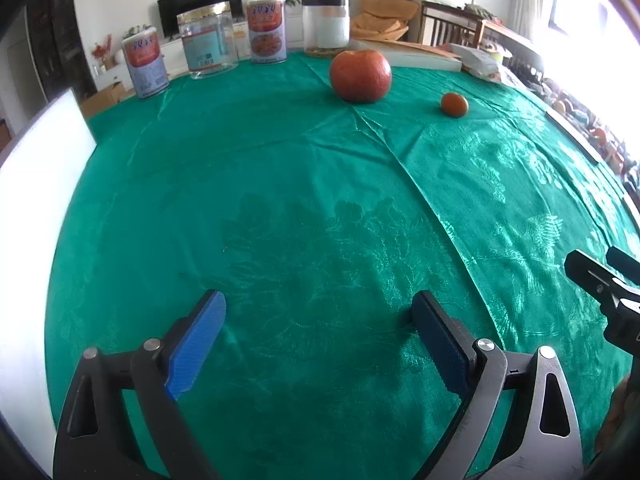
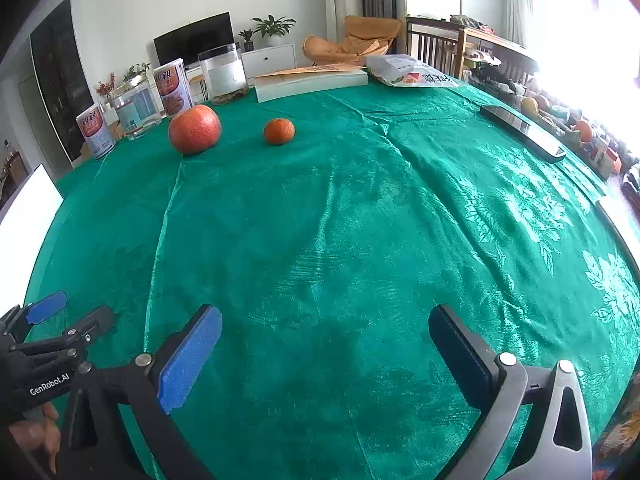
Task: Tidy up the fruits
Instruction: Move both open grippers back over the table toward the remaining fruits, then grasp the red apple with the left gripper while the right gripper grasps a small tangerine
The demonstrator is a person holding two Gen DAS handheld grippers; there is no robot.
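Both tools hang low over the near part of a desk covered in a green patterned cloth, and neither grips anything. The left tool is released, its blue pads spread wide with only bare cloth between them; the right tool is likewise released and empty. In the left wrist view the right tool's black fingers show at the right edge, and in the right wrist view the left tool sits at the lower left, so the two stand side by side but apart. The fruits lie toward the far side of the desk: a large red-orange fruit rests on the cloth, and a small orange mandarin lies to its right, near it but not touching. From the right wrist the same large fruit appears far left with the mandarin just right of it. Behind them, along the far left edge, stand two printed cans, a clear jar with a gold lid between them, and a clear jar with a black lid to the right. A flat white box lies at the far edge, a snack bag right of it, and a dark phone on the right side. A white board stands at the left edge.
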